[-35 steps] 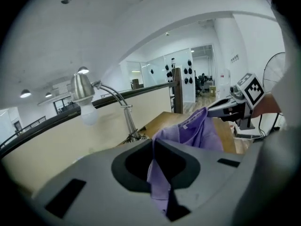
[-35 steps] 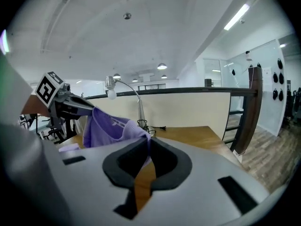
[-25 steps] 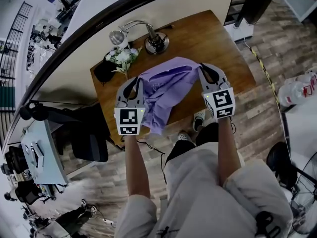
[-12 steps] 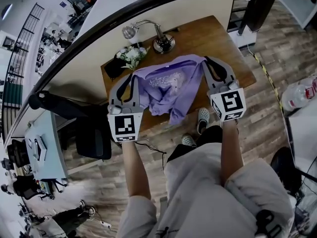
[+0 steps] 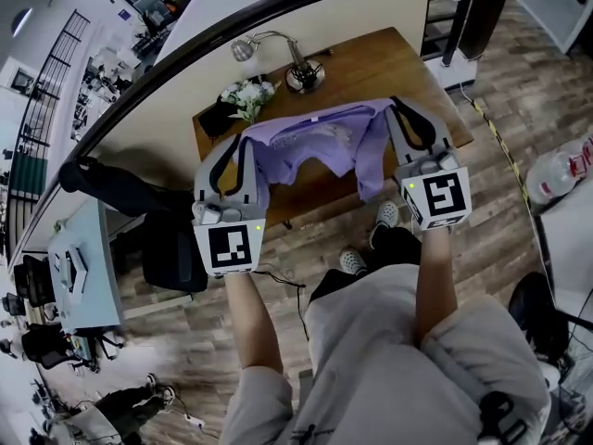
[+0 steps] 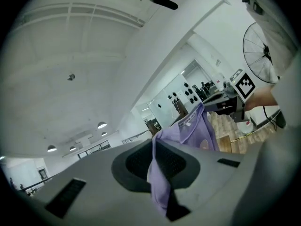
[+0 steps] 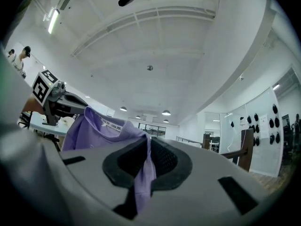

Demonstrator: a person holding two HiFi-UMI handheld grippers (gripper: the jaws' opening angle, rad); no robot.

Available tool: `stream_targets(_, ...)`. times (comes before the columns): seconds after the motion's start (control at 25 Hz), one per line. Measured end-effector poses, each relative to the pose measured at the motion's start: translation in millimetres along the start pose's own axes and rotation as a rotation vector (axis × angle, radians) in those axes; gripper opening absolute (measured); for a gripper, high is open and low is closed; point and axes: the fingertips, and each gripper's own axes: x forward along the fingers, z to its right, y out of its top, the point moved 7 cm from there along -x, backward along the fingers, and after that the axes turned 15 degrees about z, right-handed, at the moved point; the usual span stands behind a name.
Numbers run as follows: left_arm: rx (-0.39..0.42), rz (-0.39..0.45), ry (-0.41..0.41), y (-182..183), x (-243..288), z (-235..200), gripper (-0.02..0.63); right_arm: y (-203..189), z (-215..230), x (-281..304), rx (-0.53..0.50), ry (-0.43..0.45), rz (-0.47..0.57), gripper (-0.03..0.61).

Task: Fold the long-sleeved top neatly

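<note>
Our left gripper (image 5: 244, 145) and right gripper (image 5: 396, 109) fingers pinch the soft lilac long-sleeved top (image 5: 315, 139), its chest print too blurred to read.

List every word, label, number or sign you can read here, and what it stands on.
No text is readable.
Chest print on the purple top: too blurred to read.
Neck tape: lettering too small to read.
Left marker cube and right marker cube: square patterns, no words.
</note>
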Motion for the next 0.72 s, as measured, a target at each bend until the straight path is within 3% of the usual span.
stream_targets(0.48, 0.046, -0.016, 0.085, 53.4, -41.8, 24.9, 0.037, 47.7, 2.9, -31.6, -0.012, 0.077, 0.085, 0.032)
stream_targets(0.72, 0.066, -0.045, 0.126, 91.3, -66.3, 58.3, 0.038, 70.7, 10.7, -67.8, -0.021, 0.121, 0.088, 0.034)
